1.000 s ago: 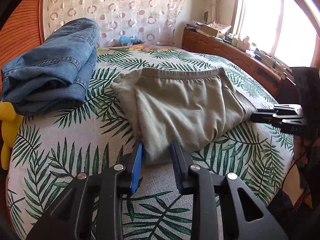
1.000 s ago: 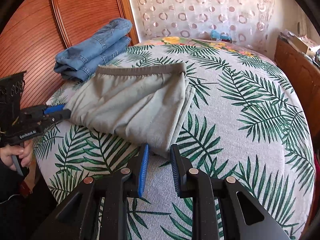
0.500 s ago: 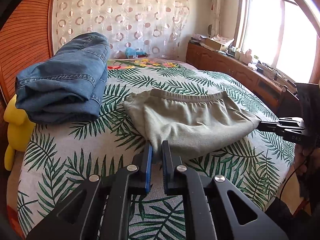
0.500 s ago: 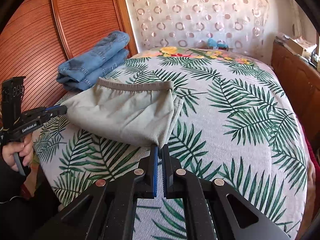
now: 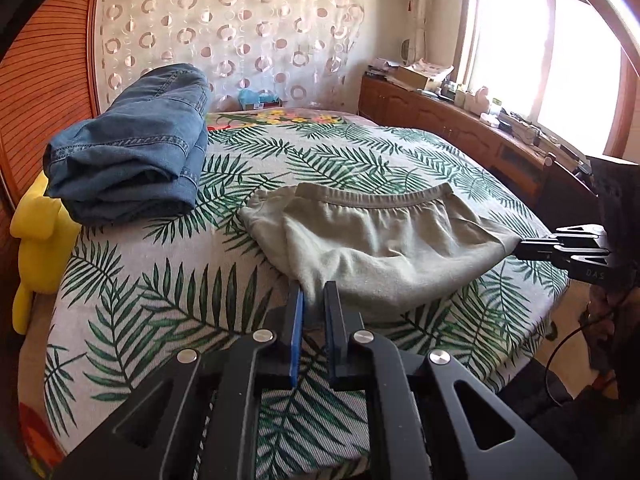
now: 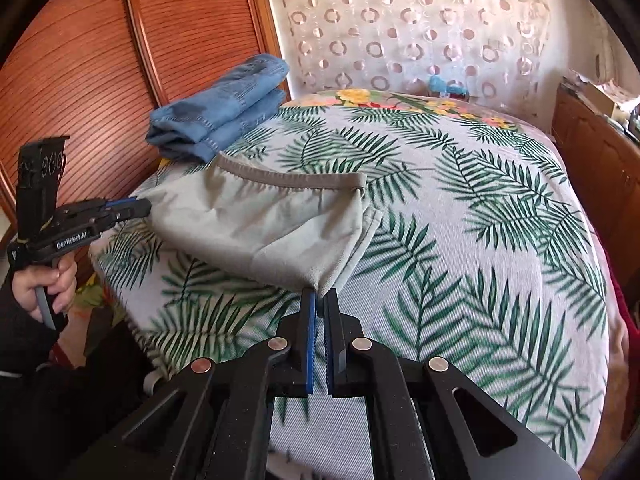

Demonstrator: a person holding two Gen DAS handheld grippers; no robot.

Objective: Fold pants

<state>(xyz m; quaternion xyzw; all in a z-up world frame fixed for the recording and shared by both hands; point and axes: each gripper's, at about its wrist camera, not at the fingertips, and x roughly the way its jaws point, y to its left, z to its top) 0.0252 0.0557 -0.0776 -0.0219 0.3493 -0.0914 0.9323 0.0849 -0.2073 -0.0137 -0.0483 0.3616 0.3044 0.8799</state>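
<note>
Grey-green pants (image 5: 380,240) lie folded on the leaf-print bed (image 5: 168,280), elastic waistband at the far side. In the left wrist view my left gripper (image 5: 314,290) is shut on the near left corner of the fabric. My right gripper (image 5: 520,247) pinches the other near corner at the right. From the right wrist, the right gripper (image 6: 320,294) shows shut on a corner of the pants (image 6: 272,220). There the left gripper (image 6: 146,210) grips the far left corner. The near edge hangs stretched between them, a little off the sheet.
Folded blue jeans (image 5: 132,148) sit at the bed's far left by a wooden panel wall (image 6: 80,60). A yellow plush toy (image 5: 36,232) hangs off the left edge. A cluttered wooden dresser (image 5: 460,120) runs under the window. A hand (image 6: 44,280) holds the left gripper.
Both grippers went from open around the pants' near corners to shut on them. They then drew back and slightly up, pulling the pants' near edge toward the bed's edge.
</note>
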